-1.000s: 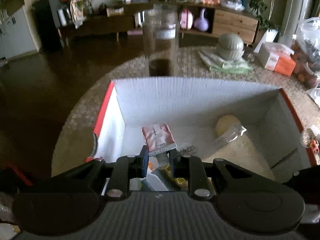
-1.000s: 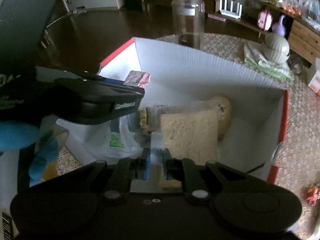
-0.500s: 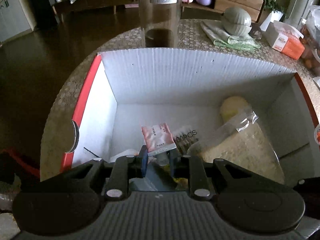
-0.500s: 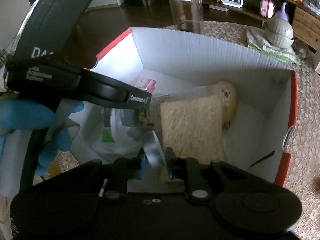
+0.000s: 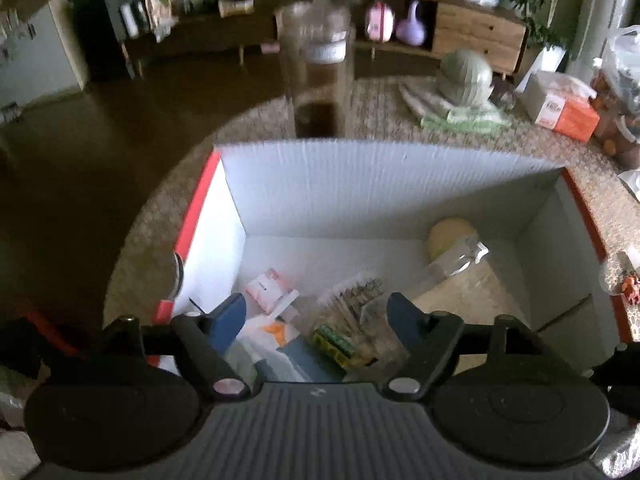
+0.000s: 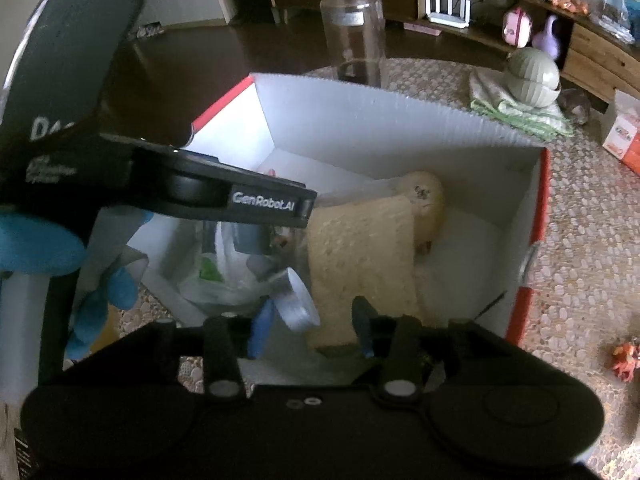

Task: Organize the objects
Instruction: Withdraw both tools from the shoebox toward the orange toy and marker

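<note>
left hand-held gripper [image 5: 316, 314]: jaws just opened wide, empty; pink sachet [image 5: 269, 288] dropped just ahead-left in box [image 5: 380, 176], long axis diagonal | right hand-held gripper [image 6: 310, 326]: jaws just opening, part-open; clear packet [image 6: 298, 300] loose between fingers, sponge [image 6: 360, 256] ahead

Your box [image 5: 384, 184] sits on the table [image 5: 460, 136], with the jar [image 5: 318, 80] just behind its far wall. Inside, the sachet [image 5: 270, 290] lies at the left, the swabs [image 5: 356, 300] beside it, and the sponge [image 6: 364, 256] to the right with the round thing [image 6: 426, 200] behind it.
</note>
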`<state>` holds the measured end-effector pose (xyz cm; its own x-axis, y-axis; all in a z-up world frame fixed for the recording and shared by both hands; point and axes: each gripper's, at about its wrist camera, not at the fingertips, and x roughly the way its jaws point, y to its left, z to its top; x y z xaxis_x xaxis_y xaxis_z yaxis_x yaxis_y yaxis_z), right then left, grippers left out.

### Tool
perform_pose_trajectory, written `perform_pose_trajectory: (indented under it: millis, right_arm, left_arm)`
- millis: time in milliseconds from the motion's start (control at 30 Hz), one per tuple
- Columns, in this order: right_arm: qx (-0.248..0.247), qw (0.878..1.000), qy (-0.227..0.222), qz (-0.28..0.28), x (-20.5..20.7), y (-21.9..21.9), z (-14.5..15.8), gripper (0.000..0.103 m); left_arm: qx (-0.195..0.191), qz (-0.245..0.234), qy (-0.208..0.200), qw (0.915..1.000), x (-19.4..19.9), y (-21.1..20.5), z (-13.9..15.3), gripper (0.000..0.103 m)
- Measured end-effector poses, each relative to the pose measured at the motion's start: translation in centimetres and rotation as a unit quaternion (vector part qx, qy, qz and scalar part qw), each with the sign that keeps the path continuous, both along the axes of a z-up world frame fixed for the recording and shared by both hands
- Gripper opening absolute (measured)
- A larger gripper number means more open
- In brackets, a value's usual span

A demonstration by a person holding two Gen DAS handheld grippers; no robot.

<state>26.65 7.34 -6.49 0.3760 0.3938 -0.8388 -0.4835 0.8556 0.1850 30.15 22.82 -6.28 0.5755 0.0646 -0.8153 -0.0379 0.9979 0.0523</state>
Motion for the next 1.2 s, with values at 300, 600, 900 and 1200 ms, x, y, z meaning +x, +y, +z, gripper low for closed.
perform_pose_trajectory:
  millis: [300,600,900,1200]
  right_arm:
    - [0.011,0.999,-0.030,-0.005,-2.0,-1.9,2.6,0.057]
    - [0.026,0.998,-0.062,-0.004,-5.1,-4.6,5.3,0.064]
    - [0.036,0.996,-0.084,-0.014,-8.0,-8.6,6.4,0.078]
    - [0.027,0.995,-0.082,-0.045,-9.5,-14.3,5.8,0.084]
  left_arm:
    - [-0.010,-0.009,-0.012,0.9998,-2.6,-1.3,2.3,0.077]
    - [-0.024,-0.028,-0.028,0.9989,-6.3,-3.6,4.9,0.077]
    - [-0.043,-0.051,-0.048,0.9966,-10.1,-7.0,6.4,0.081]
    - [-0.053,-0.055,-0.052,0.9957,-12.3,-11.1,6.2,0.086]
